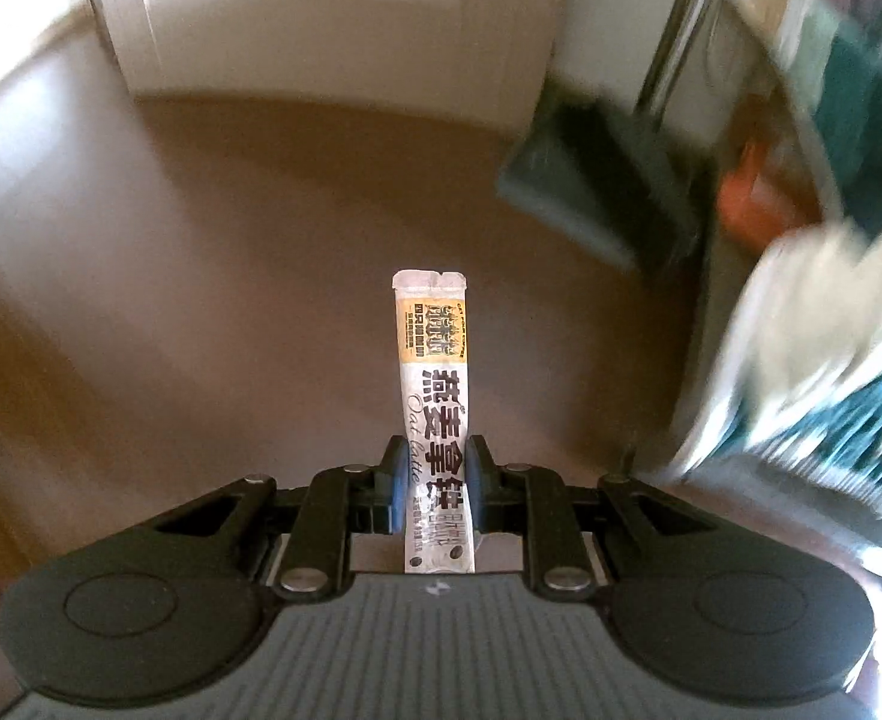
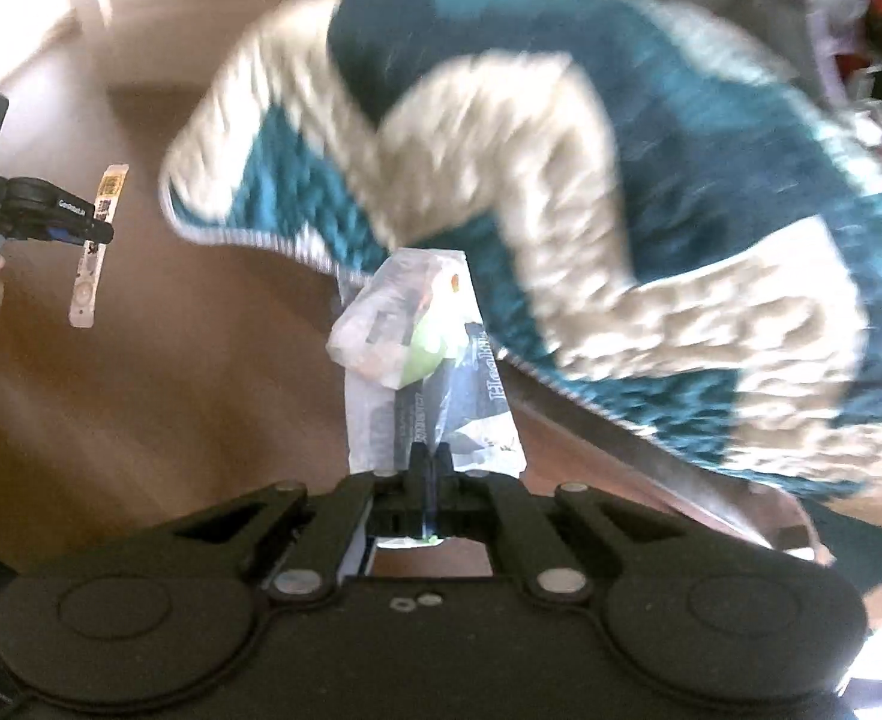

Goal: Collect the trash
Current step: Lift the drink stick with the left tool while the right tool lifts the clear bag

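Observation:
My left gripper (image 1: 435,480) is shut on a long white oat latte sachet (image 1: 432,384) with a yellow label, held upright above the brown wooden floor. The same sachet (image 2: 96,240) and left gripper (image 2: 102,234) show at the far left of the right wrist view. My right gripper (image 2: 432,462) is shut on a crumpled clear plastic wrapper (image 2: 423,360) with green and dark blue print, held in front of a teal and cream knitted blanket (image 2: 591,210).
A white door (image 1: 333,18) stands ahead in the left wrist view. A dark dustpan-like object (image 1: 597,192) with a metal pole sits to the right, blurred. The blanket (image 1: 819,348) fills the right side. Wooden floor (image 2: 171,408) lies below.

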Tool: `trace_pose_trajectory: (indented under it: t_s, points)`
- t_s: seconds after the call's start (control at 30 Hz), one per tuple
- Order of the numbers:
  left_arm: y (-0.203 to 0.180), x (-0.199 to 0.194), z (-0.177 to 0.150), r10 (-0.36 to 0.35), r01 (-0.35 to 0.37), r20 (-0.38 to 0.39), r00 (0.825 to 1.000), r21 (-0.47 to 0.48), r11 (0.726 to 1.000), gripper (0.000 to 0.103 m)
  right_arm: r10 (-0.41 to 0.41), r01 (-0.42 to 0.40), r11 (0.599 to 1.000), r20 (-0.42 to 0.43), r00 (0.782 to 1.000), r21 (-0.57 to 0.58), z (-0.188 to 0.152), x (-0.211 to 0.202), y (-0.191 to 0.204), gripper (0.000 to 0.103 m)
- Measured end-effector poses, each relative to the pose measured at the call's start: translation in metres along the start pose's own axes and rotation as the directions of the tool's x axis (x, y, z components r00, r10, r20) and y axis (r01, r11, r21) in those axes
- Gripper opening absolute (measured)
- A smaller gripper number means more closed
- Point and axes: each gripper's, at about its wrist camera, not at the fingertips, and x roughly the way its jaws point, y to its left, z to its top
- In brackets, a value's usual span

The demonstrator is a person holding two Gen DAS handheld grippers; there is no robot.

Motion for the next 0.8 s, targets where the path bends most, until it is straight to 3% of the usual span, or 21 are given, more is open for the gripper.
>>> trace_pose_trajectory:
  t_s: [0.1, 0.2, 0.47, 0.67, 0.8]
  points:
    - [-0.007, -0.051, 0.028, -0.031, 0.032, 0.109, 0.994, 0.000, 1.000, 0.019, -0.019, 0.017, 0.999, 0.076, 0.997, 0.031, 0.003, -0.049, -0.005, 0.000]
    - [-0.016, -0.104, 0.051, -0.078, 0.075, 0.201, 0.976, 0.025, 0.997, 0.019, -0.045, 0.037, 0.998, 0.158, 0.986, 0.055, 0.004, -0.099, -0.012, 0.000]
    - [-0.076, -0.249, 0.069, -0.241, 0.191, 0.351, 0.905, 0.170, 0.967, 0.019, -0.094, 0.032, 0.984, 0.354, 0.930, 0.177, -0.009, -0.223, -0.047, 0.000]
    - [-0.141, -0.342, 0.054, -0.378, 0.268, 0.392, 0.839, 0.307, 0.913, 0.019, -0.151, 0.045, 0.970, 0.452, 0.879, 0.237, -0.040, -0.305, -0.085, 0.000]
    - [-0.192, -0.394, 0.036, -0.474, 0.314, 0.387, 0.791, 0.408, 0.857, 0.019, -0.205, 0.060, 0.955, 0.500, 0.841, 0.291, -0.066, -0.357, -0.114, 0.000]
